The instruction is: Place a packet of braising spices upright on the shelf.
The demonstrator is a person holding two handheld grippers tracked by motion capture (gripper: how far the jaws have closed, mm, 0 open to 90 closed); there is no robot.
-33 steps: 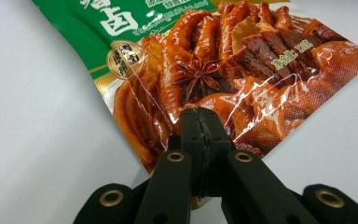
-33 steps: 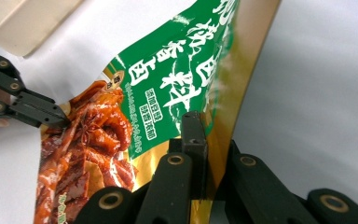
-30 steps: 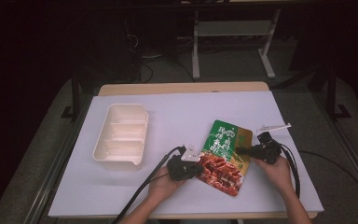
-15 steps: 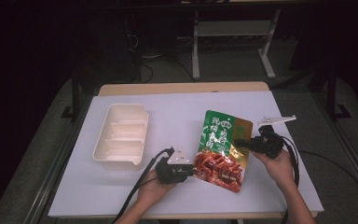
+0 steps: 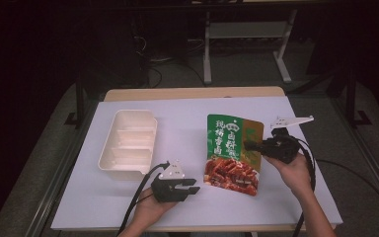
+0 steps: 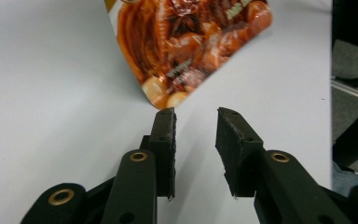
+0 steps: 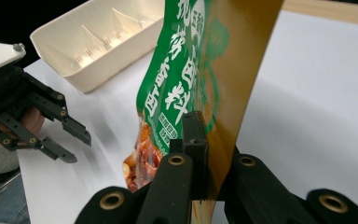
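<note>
Snack pouch (image 5: 233, 150), one: glossy foil-film packet, flat and rectangular, green upper panel with white characters, a gold-brown side strip, and a printed photo of reddish braised food across the lower part. I see it lifted upright over the middle-right of the bench (image 5: 187, 123), its lower corner near the surface and curling slightly in the left gripper view (image 6: 186, 42).

Right gripper (image 5: 249, 146), one: black jointed jaws, which I have clamped on the pouch's gold-brown edge (image 7: 233, 93), one jaw on each face of the film.

Left gripper (image 5: 193, 186), one: same black build, with a grey three-cornered plate on top and a trailing cable. Its jaws stand apart with nothing between them, just short of the pouch's lower corner, not touching it.

Tray (image 5: 128, 143), one: cream plastic, oblong with rounded corners, moulded into three compartments, lying flat on the bench's left side, well apart from the pouch.

Bench covering: smooth, matt white sheet over a wooden top.
</note>
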